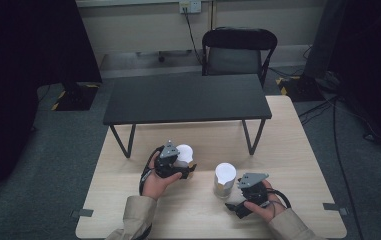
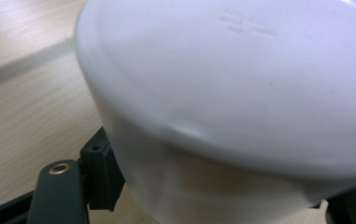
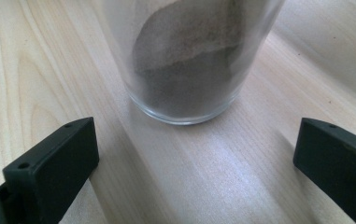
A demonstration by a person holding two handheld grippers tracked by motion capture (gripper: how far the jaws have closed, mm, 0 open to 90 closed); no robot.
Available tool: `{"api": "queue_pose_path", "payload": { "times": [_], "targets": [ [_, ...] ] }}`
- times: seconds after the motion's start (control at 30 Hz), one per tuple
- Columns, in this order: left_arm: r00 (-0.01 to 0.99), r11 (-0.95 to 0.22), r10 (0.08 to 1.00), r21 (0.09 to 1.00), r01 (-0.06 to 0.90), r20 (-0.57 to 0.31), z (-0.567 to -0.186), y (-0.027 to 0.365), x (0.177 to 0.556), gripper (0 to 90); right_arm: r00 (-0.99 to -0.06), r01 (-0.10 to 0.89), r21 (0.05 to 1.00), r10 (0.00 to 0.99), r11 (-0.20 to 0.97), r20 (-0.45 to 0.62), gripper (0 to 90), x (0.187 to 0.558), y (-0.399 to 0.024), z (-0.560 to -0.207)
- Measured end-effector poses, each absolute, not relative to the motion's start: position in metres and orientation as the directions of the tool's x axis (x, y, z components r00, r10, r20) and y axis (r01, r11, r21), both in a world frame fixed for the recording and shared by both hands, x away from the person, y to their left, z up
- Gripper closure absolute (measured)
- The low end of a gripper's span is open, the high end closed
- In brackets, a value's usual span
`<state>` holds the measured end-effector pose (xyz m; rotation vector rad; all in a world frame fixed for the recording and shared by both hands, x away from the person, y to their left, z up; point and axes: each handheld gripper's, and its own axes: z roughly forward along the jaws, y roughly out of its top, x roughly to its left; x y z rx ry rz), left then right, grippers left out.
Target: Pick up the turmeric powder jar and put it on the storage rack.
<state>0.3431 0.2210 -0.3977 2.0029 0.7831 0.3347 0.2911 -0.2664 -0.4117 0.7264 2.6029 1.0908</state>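
Left gripper (image 1: 187, 169): clamped on the left jar (image 1: 184, 156), a white-lidded jar; in the left gripper view one black jaw lies flat against the jar wall just under the lid (image 2: 241, 79).
Left jar, position: on the wooden table (image 1: 128, 200), in front of the small black bench (image 1: 185, 97); whether its base rests on the wood or is lifted, cannot be told.
Right gripper (image 1: 234, 201): released; in the right gripper view both jaws stand wide and well apart from the glass, with bare wood between them.
Right jar (image 1: 224, 179): upright on the table, just beside and ahead of the right gripper's jaws; clear glass with a dark powder (image 3: 189, 60) inside, white lid on top; untouched.
Step in hand, judged: first jar secured by the left hand; second jar lined up but not yet gripped.
Next move, judged: right gripper to advance until the glass sits between its jaws, then close on the wall below the lid; approach must stay level so the upright jar is not pushed over.
Risk, judged: smooth glass may slip; left grip sits high, close under the lid.
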Motion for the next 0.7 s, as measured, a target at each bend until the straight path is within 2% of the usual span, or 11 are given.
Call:
{"api": "queue_pose_path", "payload": {
  "times": [0.7],
  "targets": [
    [0.765, -0.387, 0.641, 0.837, 0.387, -0.057, -0.3882, 0.2170, 0.3417, 29.5, -0.852, 0.355, 0.716, 0.524, 0.601, -0.017, 0.0, 0.2911, -0.2664, -0.4117]
  ]
}}
